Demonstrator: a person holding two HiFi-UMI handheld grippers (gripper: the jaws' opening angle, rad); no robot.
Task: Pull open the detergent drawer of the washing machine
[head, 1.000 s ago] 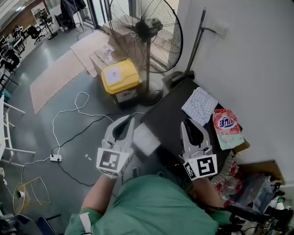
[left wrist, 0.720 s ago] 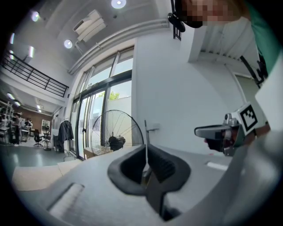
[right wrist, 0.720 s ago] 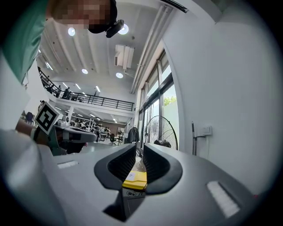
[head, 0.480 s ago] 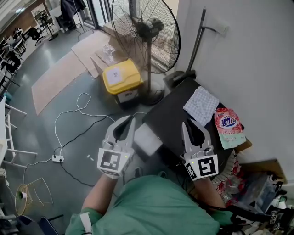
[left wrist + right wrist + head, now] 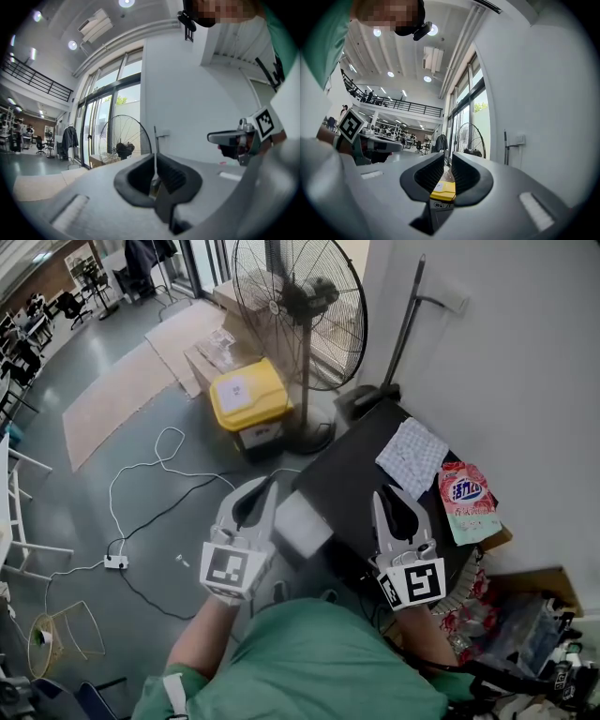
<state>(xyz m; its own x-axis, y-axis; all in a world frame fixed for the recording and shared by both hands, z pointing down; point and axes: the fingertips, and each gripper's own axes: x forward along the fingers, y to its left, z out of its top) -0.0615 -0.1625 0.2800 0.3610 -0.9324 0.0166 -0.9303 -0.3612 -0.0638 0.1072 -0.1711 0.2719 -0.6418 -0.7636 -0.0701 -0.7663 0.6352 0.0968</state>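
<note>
L gripper [image 5: 263, 486] pinched shut, empty; R gripper [image 5: 384, 499] a crack open, empty. Both hover level over washing machine [image 5: 354, 474] front. Pale block [image 5: 300, 523] juts at its corner, poss. the detergent drawer already out; too blurred to confirm. Fits pre-reach or post-pull.

The pale detergent drawer [image 5: 300, 524] apparently juts out from the black-topped washing machine [image 5: 361, 470].

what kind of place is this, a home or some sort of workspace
Likely a big open office or lab hall, not a home: office chairs stand at the far end, a railed mezzanine runs overhead, and a large pedestal fan stands on a grey floor.
</note>
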